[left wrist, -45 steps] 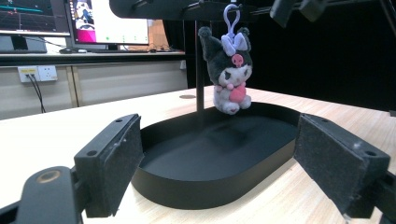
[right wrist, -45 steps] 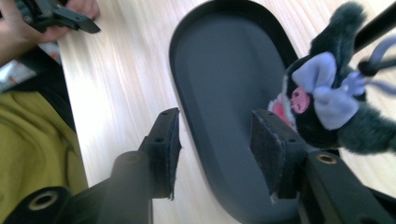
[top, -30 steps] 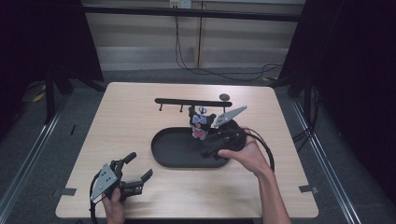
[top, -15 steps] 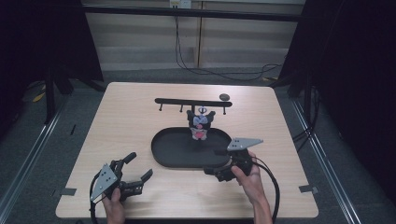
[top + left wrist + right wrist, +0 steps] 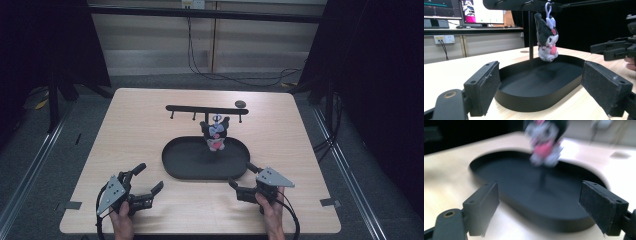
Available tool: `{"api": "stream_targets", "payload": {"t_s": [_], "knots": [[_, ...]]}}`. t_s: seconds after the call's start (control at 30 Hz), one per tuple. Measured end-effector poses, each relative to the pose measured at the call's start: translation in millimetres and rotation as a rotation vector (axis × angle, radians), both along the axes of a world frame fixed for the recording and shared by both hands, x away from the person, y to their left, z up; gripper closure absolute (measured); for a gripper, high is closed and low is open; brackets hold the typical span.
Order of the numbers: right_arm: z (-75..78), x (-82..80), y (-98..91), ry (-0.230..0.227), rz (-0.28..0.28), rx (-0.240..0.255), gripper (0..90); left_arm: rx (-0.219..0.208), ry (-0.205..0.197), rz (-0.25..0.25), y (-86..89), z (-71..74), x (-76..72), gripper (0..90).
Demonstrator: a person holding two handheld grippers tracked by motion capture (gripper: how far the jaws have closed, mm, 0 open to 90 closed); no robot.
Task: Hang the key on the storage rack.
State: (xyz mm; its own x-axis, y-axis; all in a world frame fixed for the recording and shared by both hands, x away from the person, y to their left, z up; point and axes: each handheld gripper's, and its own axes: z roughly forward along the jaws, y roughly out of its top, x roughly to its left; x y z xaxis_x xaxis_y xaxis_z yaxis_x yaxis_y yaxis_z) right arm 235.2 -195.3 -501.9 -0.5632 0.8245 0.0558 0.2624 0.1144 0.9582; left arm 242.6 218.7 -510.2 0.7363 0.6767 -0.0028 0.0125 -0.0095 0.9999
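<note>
A small black, white and pink plush toy hangs by its loop from a hook of the black rack, just above the black oval tray. My left gripper rests open near the table's front left and points at the tray. In the left gripper view the plush toy dangles over the tray between my open left gripper's jaws. My right gripper stands open at the tray's front right end. Its view is blurred, with the plush toy above the tray.
A small dark disc lies on the table by the rack's right end. The right gripper shows at the far right of the left gripper view. Monitors and a wall socket stand behind the table there. Bare wood surrounds the tray.
My right gripper has drawn back from the plush toy at the rack to the table's front right, open and empty. The toy stays hanging. The left gripper has not moved.
</note>
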Motion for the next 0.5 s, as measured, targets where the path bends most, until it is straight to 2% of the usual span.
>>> {"api": "stream_targets", "payload": {"t_s": [0.03,0.13,0.2,0.33,0.4,0.5], "knots": [[-2.8,-2.3,0.2,-0.062,-0.032,0.02,15.0,-0.006,0.004,-0.004,-0.5,-0.1,-0.1,15.3],[-5.3,-8.9,-0.7,-0.12,-0.063,0.073,14.3,-0.006,0.006,-0.005,-0.5,-0.2,-0.2,15.3],[-7.4,-15.7,-2.0,-0.192,-0.072,0.094,14.1,-0.001,0.002,0.0,-0.1,-0.1,-0.1,15.3],[-10.5,-26.2,-6.1,-0.298,-0.078,0.135,14.0,0.001,0.0,-0.003,0.0,0.0,0.2,15.3],[-10.6,-27.9,-4.1,-0.321,-0.06,0.117,14.0,-0.006,0.006,-0.007,-0.5,-0.2,-0.2,15.3],[-10.0,-25.9,-2.7,-0.298,-0.058,0.103,14.1,-0.006,0.006,-0.007,-0.5,-0.2,-0.2,15.3]]}}
